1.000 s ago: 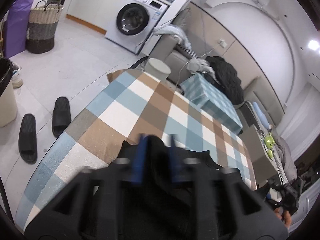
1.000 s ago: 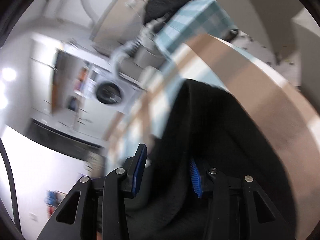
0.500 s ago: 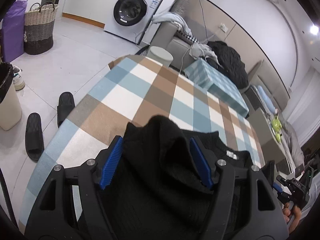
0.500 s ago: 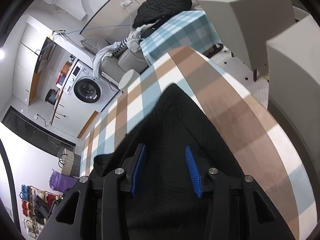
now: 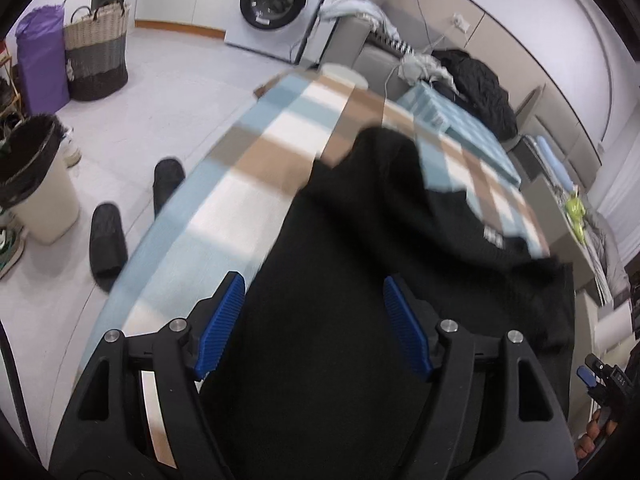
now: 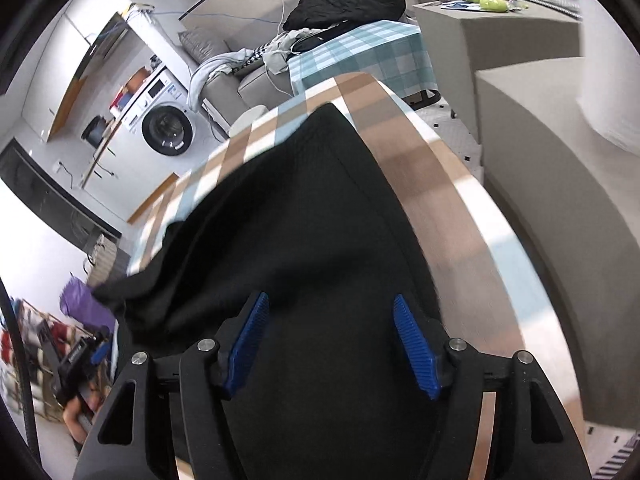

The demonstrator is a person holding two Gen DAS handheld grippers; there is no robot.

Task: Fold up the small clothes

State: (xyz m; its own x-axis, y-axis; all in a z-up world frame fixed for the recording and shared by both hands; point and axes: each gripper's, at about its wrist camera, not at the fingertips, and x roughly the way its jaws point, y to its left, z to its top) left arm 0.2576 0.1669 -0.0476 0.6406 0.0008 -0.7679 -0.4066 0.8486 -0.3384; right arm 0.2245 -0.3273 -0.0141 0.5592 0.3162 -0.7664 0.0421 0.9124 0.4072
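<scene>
We have both grippers released, left gripper (image 5: 314, 326) and right gripper (image 6: 334, 342) spread above the black garment (image 5: 360, 280), which lies on the checked worktop (image 5: 256, 168) near its front edge. Next, we judge, comes regrasping 2 edges to fold.

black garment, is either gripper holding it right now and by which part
Nothing is held. The left gripper and the right gripper both stand open over the black garment, which lies on the checked table.
</scene>
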